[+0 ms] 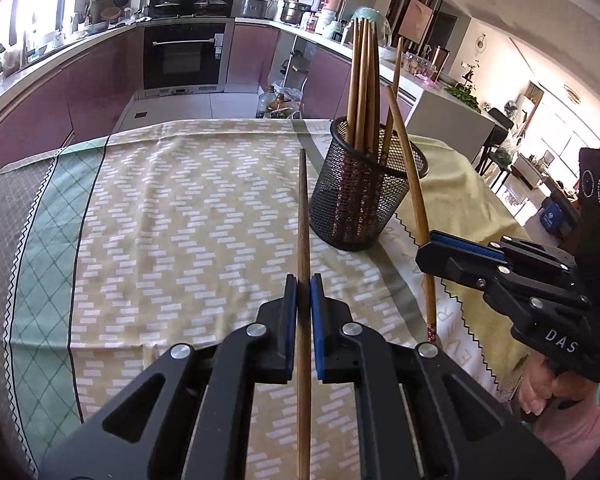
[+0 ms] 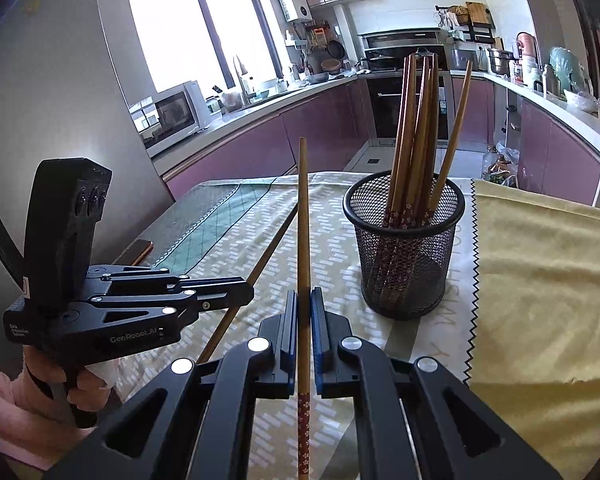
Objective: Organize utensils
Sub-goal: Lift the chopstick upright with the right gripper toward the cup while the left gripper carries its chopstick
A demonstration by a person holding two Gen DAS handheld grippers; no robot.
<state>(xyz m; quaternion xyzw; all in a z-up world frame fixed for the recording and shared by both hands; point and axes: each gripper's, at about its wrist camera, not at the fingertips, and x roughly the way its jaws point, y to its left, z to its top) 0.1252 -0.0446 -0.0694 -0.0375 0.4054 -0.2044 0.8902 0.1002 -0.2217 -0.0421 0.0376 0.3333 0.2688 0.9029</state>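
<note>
A black mesh cup (image 1: 364, 192) (image 2: 404, 244) stands on the patterned tablecloth and holds several brown chopsticks (image 1: 364, 80) (image 2: 416, 128) upright. My left gripper (image 1: 304, 284) is shut on one brown chopstick (image 1: 303, 216) that points away over the cloth, left of the cup. That gripper (image 2: 248, 292) and its chopstick (image 2: 260, 264) also show at the left of the right wrist view. My right gripper (image 2: 304, 300) is shut on another chopstick (image 2: 303, 220) with a red flowered end. In the left wrist view this gripper (image 1: 424, 254) holds its chopstick (image 1: 410, 172) tilted just right of the cup.
The tablecloth (image 1: 180, 220) covers the table, with a yellow cloth (image 2: 540, 280) on its right part. A phone (image 2: 136, 250) lies near the table's left edge. A person's hand (image 1: 548, 392) grips the right handle. Kitchen counters and an oven (image 1: 184, 56) stand beyond the table.
</note>
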